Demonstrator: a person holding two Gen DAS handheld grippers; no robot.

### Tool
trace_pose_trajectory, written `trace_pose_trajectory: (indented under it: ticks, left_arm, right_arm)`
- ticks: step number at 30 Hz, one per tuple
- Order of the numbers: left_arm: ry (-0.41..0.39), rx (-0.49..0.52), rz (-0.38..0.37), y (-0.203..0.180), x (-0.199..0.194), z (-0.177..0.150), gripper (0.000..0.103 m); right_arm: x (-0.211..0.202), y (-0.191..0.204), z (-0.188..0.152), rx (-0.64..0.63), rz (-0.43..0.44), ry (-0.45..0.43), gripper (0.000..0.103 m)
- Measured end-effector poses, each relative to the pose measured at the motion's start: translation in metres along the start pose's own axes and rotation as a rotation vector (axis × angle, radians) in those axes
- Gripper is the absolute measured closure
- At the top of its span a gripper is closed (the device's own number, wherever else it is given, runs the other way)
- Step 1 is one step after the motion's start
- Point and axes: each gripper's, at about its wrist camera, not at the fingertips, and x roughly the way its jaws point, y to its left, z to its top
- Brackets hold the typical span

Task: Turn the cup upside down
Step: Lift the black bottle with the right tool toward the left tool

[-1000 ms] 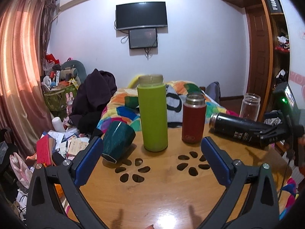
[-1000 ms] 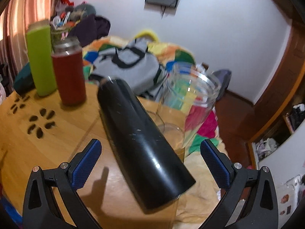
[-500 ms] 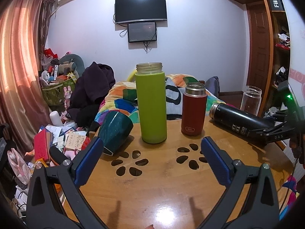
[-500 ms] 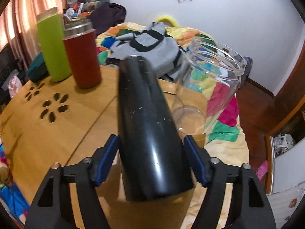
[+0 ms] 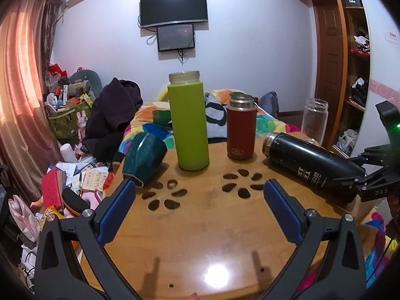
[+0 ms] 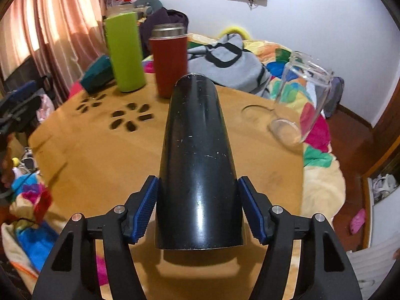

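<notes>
A black flask [image 6: 200,165] lies nearly level above the round wooden table [image 6: 95,155], its mouth pointing away from me. My right gripper [image 6: 198,208] is shut on the flask near its base, blue pads on both sides. In the left wrist view the black flask [image 5: 312,165] sits at the right with the right gripper [image 5: 375,182] on its end. My left gripper [image 5: 200,210] is open and empty over the table's near side.
On the table [image 5: 200,237] stand a green bottle [image 5: 188,122], a red flask [image 5: 241,127] and a clear glass jar [image 5: 315,117]; a dark teal cup [image 5: 143,158] lies on its side at the left edge. A bed with clothes lies behind; clutter covers the floor at left.
My right gripper closed from wide open onto the black flask and lined up with it. The left gripper lowered slightly and stayed open.
</notes>
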Motion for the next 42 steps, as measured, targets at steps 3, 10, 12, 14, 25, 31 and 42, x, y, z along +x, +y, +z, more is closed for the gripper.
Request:
trace_pose_trajectory:
  ticks: [3, 10, 12, 14, 25, 31, 42]
  left_arm:
    - [0.023, 0.007, -0.018, -0.001, -0.003, -0.008, 0.0]
    - [0.065, 0.035, -0.044, 0.003, -0.012, -0.026, 0.0]
    - [0.071, 0.052, -0.047, 0.004, -0.016, -0.029, 0.0]
    - [0.079, 0.078, -0.038, 0.003, -0.017, -0.032, 0.0]
    - [0.098, 0.218, -0.081, -0.028, -0.007, -0.037, 0.0]
    - [0.071, 0.443, -0.129, -0.064, -0.001, -0.034, 0.0]
    - [0.059, 0.865, -0.259, -0.115, 0.007, -0.042, 0.0]
  right_arm:
    - [-0.004, 0.016, -0.005, -0.016, 0.036, -0.011, 0.041]
    - [-0.003, 0.057, -0.004, -0.078, 0.122, -0.026, 0.041]
    - [-0.001, 0.067, -0.002, -0.091, 0.152, -0.026, 0.041]
    - [0.001, 0.076, -0.002, -0.103, 0.184, -0.027, 0.041]
    - [-0.002, 0.08, -0.009, -0.088, 0.23, -0.021, 0.041]
    - [-0.009, 0.069, -0.022, -0.052, 0.248, -0.013, 0.04]
    - [-0.012, 0.047, -0.029, 0.046, 0.334, -0.018, 0.04]
